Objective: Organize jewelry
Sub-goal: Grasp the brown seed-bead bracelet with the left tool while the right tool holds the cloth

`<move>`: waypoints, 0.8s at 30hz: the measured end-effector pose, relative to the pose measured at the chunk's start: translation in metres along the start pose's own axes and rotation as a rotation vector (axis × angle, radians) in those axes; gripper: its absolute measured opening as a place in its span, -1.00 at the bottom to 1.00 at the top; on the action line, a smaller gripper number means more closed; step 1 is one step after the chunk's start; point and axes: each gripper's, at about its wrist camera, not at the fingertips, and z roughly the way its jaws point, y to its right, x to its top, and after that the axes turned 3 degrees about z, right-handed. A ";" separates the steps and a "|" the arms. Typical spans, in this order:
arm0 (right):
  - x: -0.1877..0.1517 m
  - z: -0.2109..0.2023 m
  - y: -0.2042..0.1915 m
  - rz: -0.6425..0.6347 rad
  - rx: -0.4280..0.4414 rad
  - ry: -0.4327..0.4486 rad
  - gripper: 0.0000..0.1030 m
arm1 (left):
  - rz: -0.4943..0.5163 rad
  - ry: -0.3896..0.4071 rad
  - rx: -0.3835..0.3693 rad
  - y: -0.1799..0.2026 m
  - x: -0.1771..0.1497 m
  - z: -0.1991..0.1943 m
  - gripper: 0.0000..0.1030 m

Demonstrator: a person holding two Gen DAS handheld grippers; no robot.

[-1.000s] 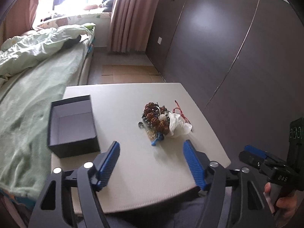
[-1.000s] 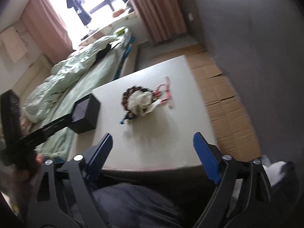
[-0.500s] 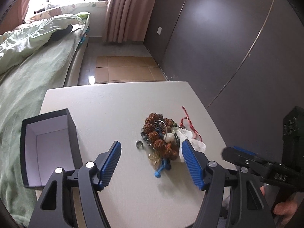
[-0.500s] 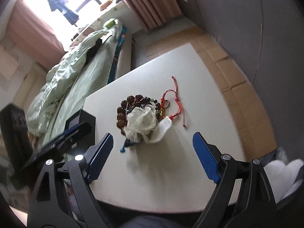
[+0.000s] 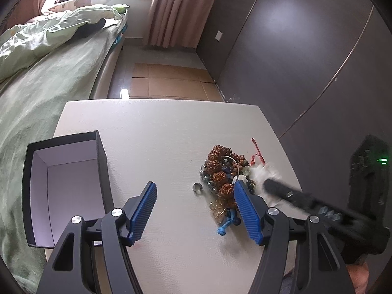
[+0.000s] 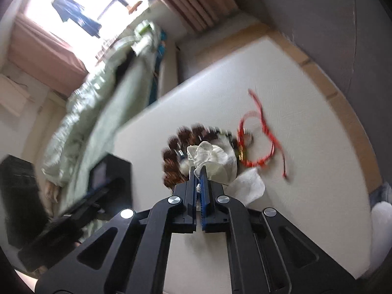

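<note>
The right gripper (image 6: 199, 171) is clenched on white cloth (image 6: 213, 156) hiding part of the blurred bead pile (image 5: 220, 171) near the table's (image 5: 159, 132) right edge; the left gripper (image 5: 196, 210) hangs released.

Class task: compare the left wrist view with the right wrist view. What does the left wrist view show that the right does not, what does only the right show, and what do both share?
Only the left wrist view: the white inside of the open black box, a small silver ring apart from the pile, the blue cord, and the open left hand-held gripper.

Only the right wrist view: the right hand-held gripper shut on the white tissue, and the whole red string bracelet.

Both: the white table, the brown bead bracelet, the green bed, and the curtains.
</note>
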 end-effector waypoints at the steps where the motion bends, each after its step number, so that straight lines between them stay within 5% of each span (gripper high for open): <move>1: -0.001 -0.007 0.002 0.000 0.021 0.025 -0.93 | 0.005 -0.004 0.002 0.001 0.002 0.000 0.23; 12: -0.001 -0.062 0.043 0.116 0.088 0.178 -0.94 | 0.003 -0.041 -0.021 0.012 0.024 0.012 0.22; 24: -0.002 -0.058 0.043 0.136 0.117 0.176 -0.94 | -0.071 -0.168 -0.047 0.002 0.035 0.065 -0.34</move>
